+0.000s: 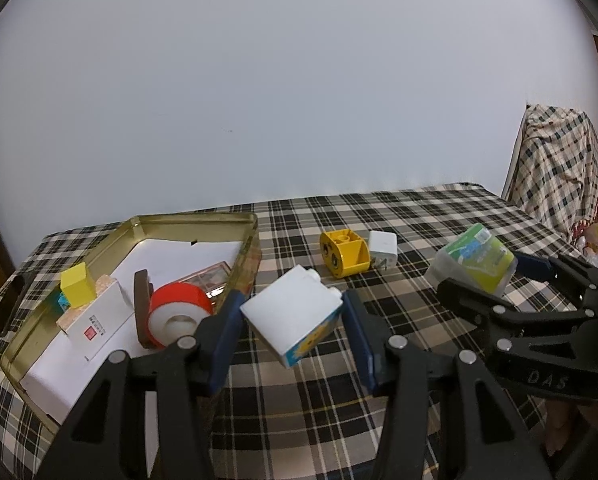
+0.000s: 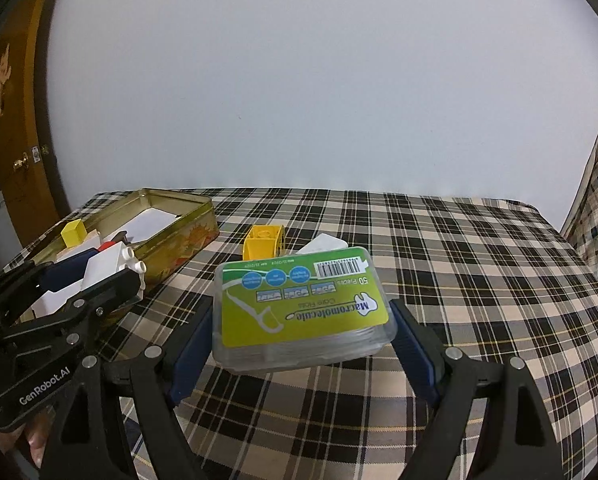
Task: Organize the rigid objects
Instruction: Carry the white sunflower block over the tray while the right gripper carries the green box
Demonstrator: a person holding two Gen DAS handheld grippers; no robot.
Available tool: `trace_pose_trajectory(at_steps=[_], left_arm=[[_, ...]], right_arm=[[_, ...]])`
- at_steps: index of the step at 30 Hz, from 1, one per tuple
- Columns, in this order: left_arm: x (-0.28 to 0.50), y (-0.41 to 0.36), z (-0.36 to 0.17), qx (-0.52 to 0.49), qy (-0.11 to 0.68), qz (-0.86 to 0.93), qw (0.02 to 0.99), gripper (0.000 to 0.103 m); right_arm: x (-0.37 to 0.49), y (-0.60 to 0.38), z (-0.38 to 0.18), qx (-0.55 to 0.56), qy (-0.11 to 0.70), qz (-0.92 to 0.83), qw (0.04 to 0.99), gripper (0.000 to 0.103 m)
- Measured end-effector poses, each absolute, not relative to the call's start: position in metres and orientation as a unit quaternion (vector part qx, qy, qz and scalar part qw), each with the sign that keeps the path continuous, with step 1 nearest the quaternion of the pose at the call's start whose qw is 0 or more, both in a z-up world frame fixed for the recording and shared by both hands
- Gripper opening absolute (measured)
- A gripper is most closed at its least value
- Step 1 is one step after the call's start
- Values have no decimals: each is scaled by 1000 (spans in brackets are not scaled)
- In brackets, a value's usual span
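My left gripper (image 1: 295,320) is shut on a white toy brick (image 1: 293,314) with a blue and yellow side, held above the cloth just right of the gold tin (image 1: 195,220). My right gripper (image 2: 301,328) is shut on a clear floss pick box (image 2: 301,312) with a green label, lifted above the table; it also shows in the left wrist view (image 1: 473,260). A yellow brick with a face (image 1: 345,254) and a white charger plug (image 1: 383,248) lie on the cloth beyond.
The tin holds a red tape roll (image 1: 177,312), a white carton (image 1: 95,320), a yellow block (image 1: 77,284) and white paper. The checked tablecloth (image 2: 459,280) covers the table. A cloth-draped chair (image 1: 555,160) stands at the right, a wooden door (image 2: 19,140) at the left.
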State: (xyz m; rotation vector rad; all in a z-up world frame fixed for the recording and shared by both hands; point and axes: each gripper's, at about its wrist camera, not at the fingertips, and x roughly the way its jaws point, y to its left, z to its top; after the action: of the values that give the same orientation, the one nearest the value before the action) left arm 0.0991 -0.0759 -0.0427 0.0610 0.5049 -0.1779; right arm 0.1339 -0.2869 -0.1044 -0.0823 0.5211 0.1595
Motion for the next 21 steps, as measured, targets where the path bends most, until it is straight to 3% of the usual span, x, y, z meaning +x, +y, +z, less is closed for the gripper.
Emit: trace_pose_trajectory(at_steps=[21], left_arm=[[87, -61, -41, 18, 243, -87, 966, 50]], right_arm=[[115, -277, -103, -47, 242, 88, 965, 85]])
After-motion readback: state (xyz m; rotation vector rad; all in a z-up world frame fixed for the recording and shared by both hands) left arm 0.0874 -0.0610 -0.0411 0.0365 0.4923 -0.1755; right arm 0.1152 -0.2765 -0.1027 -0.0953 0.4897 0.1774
